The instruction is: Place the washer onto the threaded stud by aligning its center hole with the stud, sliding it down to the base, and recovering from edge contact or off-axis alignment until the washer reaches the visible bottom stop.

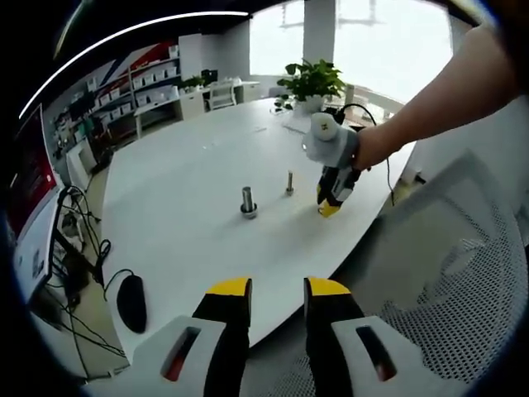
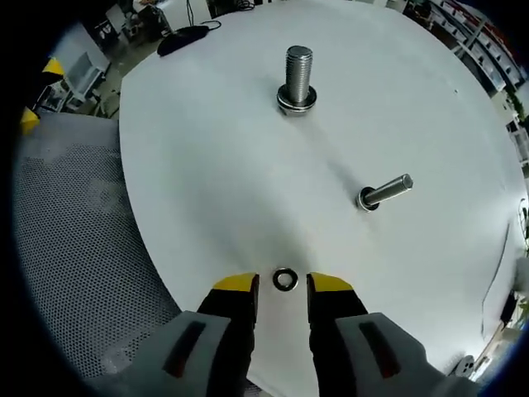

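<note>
A small metal washer (image 2: pixel 285 279) lies flat on the white table (image 2: pixel 223 165), between the yellow tips of my right gripper (image 2: pixel 283 284), which is open and not touching it. Ahead stand two threaded studs: a thick one (image 2: pixel 298 76) with a washer at its base, and a thinner one (image 2: pixel 385 192). In the left gripper view both the thick stud (image 1: pixel 248 200) and the thin stud (image 1: pixel 289 181) stand mid-table. A gloved hand holds the right gripper (image 1: pixel 329 207) tip-down on the table beside them. My left gripper (image 1: pixel 278 289) hangs open and empty near the table edge.
A black mouse (image 1: pixel 131 302) and cables lie at the table's left end. A mesh chair (image 1: pixel 450 273) stands by the near edge; the chair (image 2: pixel 74 248) is also left of my right gripper. A potted plant (image 1: pixel 312 81) sits at the far side.
</note>
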`<state>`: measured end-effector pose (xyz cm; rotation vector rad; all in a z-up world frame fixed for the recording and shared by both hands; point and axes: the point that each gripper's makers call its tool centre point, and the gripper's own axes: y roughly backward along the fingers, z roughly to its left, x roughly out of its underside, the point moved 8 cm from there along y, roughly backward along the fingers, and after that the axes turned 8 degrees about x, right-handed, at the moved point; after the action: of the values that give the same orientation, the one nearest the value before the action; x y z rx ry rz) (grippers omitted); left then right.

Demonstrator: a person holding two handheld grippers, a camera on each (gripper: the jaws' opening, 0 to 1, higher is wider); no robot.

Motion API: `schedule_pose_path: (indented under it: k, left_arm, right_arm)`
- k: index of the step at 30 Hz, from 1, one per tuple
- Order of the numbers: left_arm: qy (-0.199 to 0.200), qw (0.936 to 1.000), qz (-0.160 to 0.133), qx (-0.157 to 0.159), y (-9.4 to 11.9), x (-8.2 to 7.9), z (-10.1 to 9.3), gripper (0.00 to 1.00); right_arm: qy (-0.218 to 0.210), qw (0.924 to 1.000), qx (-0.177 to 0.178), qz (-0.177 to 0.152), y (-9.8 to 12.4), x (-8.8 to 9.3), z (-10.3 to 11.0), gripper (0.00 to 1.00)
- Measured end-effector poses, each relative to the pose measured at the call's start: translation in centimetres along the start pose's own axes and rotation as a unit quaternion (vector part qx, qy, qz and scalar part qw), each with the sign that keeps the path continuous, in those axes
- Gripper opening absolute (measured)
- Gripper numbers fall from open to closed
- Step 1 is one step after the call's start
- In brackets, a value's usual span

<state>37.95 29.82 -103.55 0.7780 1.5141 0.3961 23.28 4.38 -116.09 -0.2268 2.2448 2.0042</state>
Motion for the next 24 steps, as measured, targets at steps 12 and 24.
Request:
schedule_pose_path:
  k: [12, 24]
  left_arm:
    - [-0.001, 1.0, 0.001, 0.0, 0.1, -0.06, -0.13, 0.23]
    - [0.002, 1.0, 0.001, -0.005, 0.15, -0.05, -0.01, 0.22]
  right_arm:
    - [0.041, 0.9991, 0.011, 0.004, -0.43, -0.19, 0.22, 0.24]
    - [0.071, 0.9975, 0.005, 0.005, -0.53, -0.25, -0.02, 0.19]
